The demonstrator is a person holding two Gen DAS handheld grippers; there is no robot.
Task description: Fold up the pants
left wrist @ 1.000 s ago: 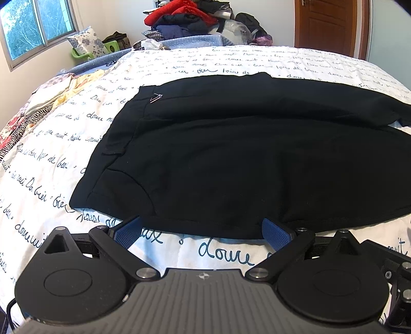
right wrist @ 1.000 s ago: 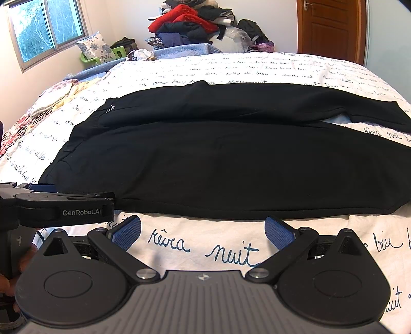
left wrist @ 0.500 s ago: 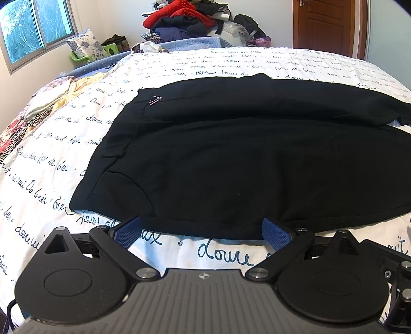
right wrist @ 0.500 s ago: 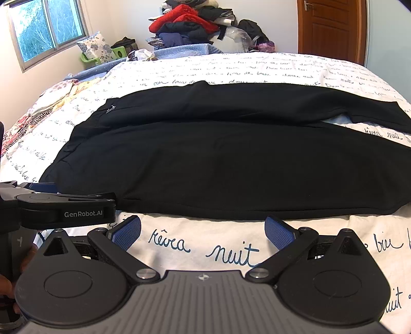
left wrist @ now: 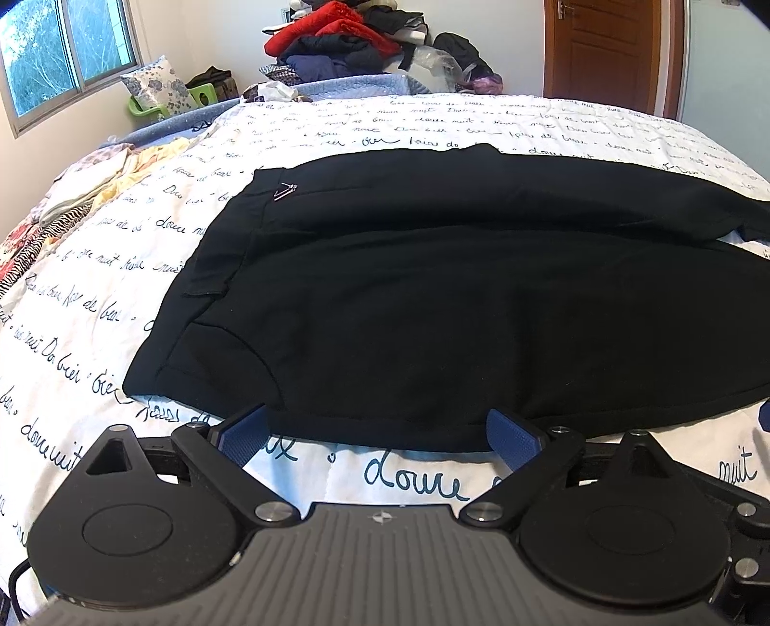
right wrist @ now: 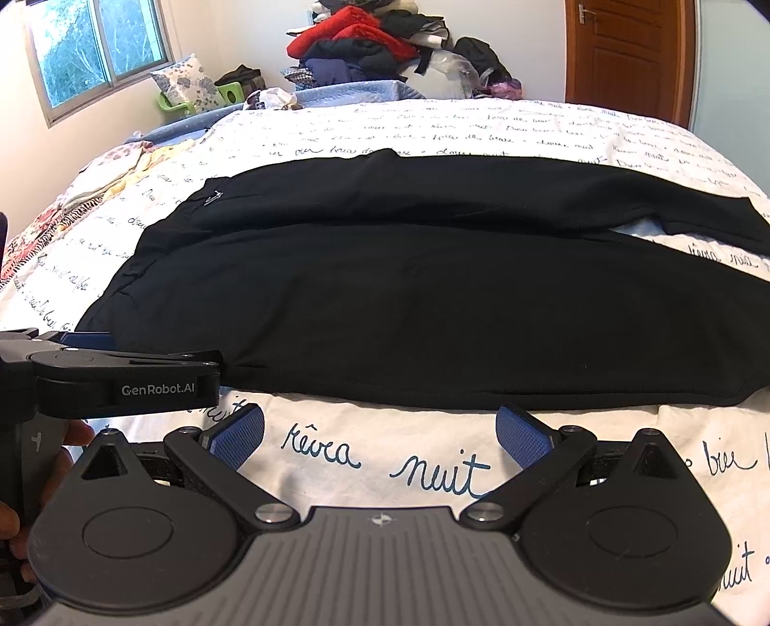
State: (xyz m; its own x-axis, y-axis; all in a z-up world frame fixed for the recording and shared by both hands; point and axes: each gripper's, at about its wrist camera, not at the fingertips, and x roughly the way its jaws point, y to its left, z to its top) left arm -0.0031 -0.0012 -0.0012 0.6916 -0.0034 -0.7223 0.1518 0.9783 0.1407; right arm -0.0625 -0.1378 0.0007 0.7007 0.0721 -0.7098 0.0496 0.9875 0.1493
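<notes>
Black pants [left wrist: 433,298] lie flat on the bed, waistband to the left, legs running right, one leg laid partly over the other. They also show in the right wrist view [right wrist: 409,298]. My left gripper [left wrist: 378,436] is open, its blue pads at the near hem of the pants by the waist end. My right gripper [right wrist: 380,433] is open and empty, just short of the near edge of the pants. The left gripper's body [right wrist: 120,380] shows at the left of the right wrist view.
The bed has a white cover with dark script [right wrist: 433,472]. A patterned blanket [left wrist: 48,226] lies at the left edge. A heap of clothes [left wrist: 365,43] stands beyond the bed. A window [left wrist: 62,58] is at left and a wooden door [left wrist: 611,53] at right.
Both grippers have stayed open and almost still. The left view has shifted very slightly; the pants have not moved.
</notes>
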